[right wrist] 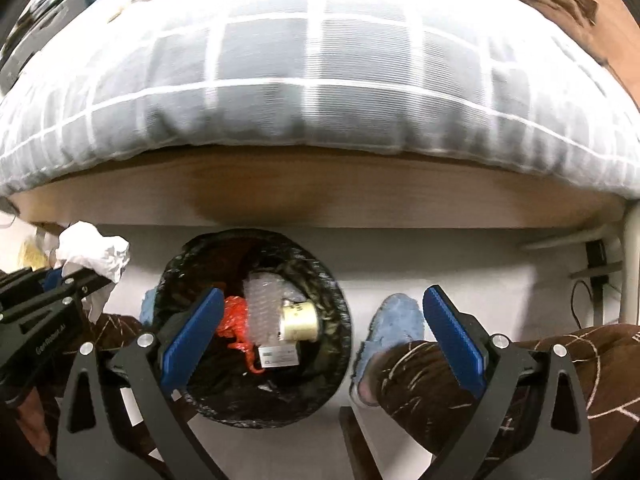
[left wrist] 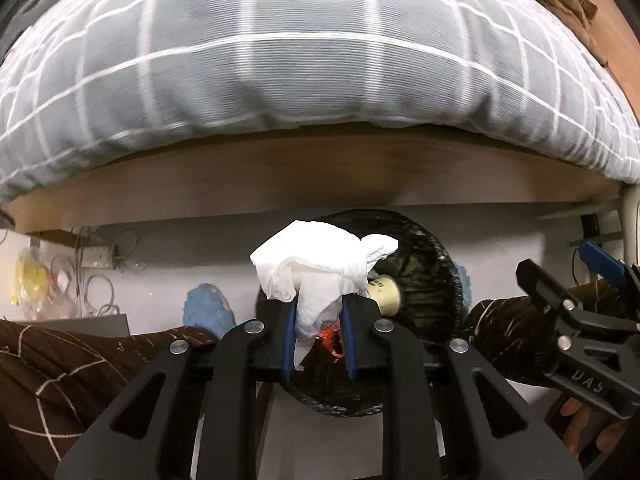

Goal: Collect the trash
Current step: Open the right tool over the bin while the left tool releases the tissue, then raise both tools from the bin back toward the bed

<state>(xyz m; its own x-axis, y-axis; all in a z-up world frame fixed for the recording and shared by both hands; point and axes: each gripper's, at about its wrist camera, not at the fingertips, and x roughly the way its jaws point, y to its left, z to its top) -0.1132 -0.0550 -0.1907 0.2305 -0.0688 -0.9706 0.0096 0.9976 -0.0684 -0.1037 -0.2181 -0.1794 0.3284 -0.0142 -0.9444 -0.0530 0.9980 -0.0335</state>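
Tissue (left wrist: 320,268) is riding pinched in my left gripper (left wrist: 319,332), hovering over the bin's (right wrist: 338,304) near rim; I'm centring it before letting go, while my right gripper (right wrist: 320,332) is hanging spread wide, empty.

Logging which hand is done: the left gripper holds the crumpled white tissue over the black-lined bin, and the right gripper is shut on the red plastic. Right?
No: the right gripper is open and empty, as the right wrist view shows; the red plastic lies in the bin. The rest holds.

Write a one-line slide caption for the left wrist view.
Left gripper clamps crumpled white tissue above the black-lined bin, beside the bed.
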